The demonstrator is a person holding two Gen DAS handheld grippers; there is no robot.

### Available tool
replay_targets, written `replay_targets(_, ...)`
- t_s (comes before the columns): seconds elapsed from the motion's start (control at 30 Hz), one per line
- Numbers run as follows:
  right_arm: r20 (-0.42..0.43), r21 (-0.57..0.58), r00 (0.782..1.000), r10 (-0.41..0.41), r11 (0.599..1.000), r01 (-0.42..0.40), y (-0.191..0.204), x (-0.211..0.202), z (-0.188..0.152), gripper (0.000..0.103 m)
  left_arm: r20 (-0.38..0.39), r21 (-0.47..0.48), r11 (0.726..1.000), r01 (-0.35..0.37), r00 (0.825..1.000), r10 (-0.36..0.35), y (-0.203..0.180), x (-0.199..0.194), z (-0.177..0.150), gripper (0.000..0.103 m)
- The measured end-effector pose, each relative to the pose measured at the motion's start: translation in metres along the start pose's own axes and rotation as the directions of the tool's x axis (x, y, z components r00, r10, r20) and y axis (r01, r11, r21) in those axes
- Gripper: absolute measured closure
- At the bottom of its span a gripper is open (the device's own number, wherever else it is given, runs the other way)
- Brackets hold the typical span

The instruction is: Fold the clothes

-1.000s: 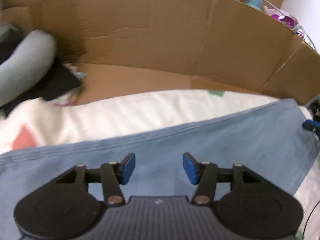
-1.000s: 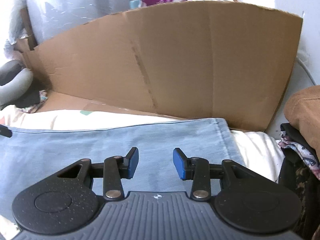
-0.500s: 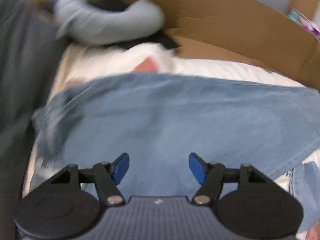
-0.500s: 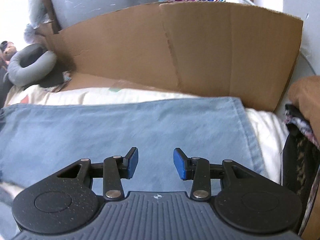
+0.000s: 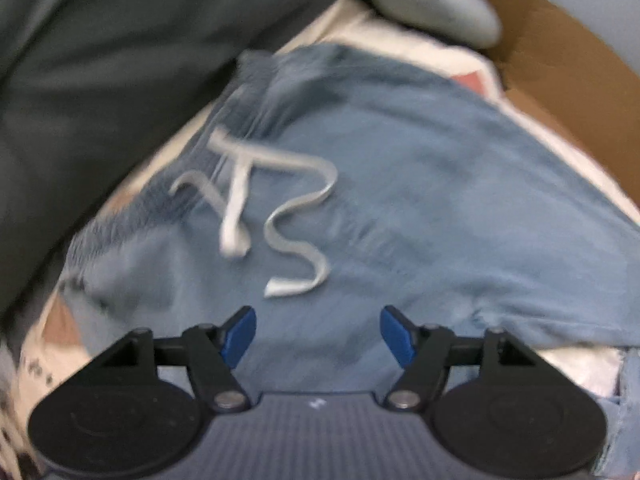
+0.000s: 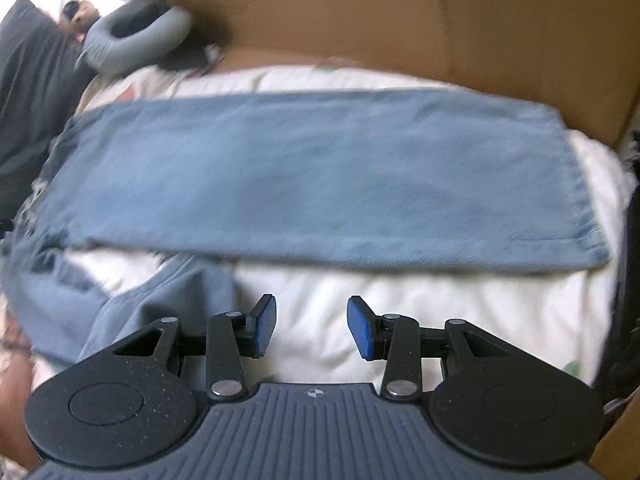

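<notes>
White bedding (image 6: 460, 320) covers the bed on which the clothes lie, with a brown cardboard wall (image 6: 460, 20) standing along its far side and a grey neck pillow (image 6: 136, 40) at the far left corner. Pale blue jeans (image 6: 300, 176) are spread across the bedding, one leg stretched flat from left to right with its hem at the right, the other leg bunched nearer the camera at the lower left. In the left wrist view the waist end of the jeans (image 5: 420, 200) fills the middle, with a white drawstring (image 5: 280, 208) curled loose on top of the denim; a dark grey cloth (image 5: 100, 80) lies along the left edge, and the picture is blurred. The left gripper (image 5: 318, 332) points steeply down over the waist area, its jaws released and just widened, with nothing between the blue pads. The right gripper (image 6: 311, 328) tilts down over bare bedding just in front of the flat leg, its jaws partly apart and empty, the bunched leg just to its left.
</notes>
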State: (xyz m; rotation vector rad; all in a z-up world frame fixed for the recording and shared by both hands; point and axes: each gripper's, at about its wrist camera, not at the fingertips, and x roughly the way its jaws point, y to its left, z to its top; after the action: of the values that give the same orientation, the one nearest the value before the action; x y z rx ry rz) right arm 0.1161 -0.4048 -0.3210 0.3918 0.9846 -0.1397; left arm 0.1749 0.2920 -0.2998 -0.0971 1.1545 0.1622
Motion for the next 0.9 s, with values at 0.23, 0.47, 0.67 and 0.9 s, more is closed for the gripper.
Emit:
replay_targets(0.23,-0.033,-0.088,0.997,0.071,0.993,-0.074,0.032,0.0,0.014,0.056,-0.052,-0.035,0.999,-0.036,0.998,0.034,0.019,0.01,-0.024,0.033)
replay_targets(0.47,-0.077,-0.177,0.992,0.098,0.978,-0.111,0.053,-0.027,0.027,0.056,-0.041,-0.076,0.995,-0.061,0.997,0.058,0.034,0.019,-0.03,0.033)
replay_targets(0.67,-0.06,-0.143,0.995,0.077,0.986,-0.085,0.072,-0.036,0.044,0.056,-0.004,-0.254,0.967,-0.028,1.0,0.028,0.054,0.019,-0.042,0.033)
replay_targets(0.9,-0.17,-0.241,0.97,0.173,0.947,-0.211,0.142,-0.015,0.042,0.056,0.043,-0.288,0.958,0.007,0.999,0.006,0.065,0.01,-0.048,0.033)
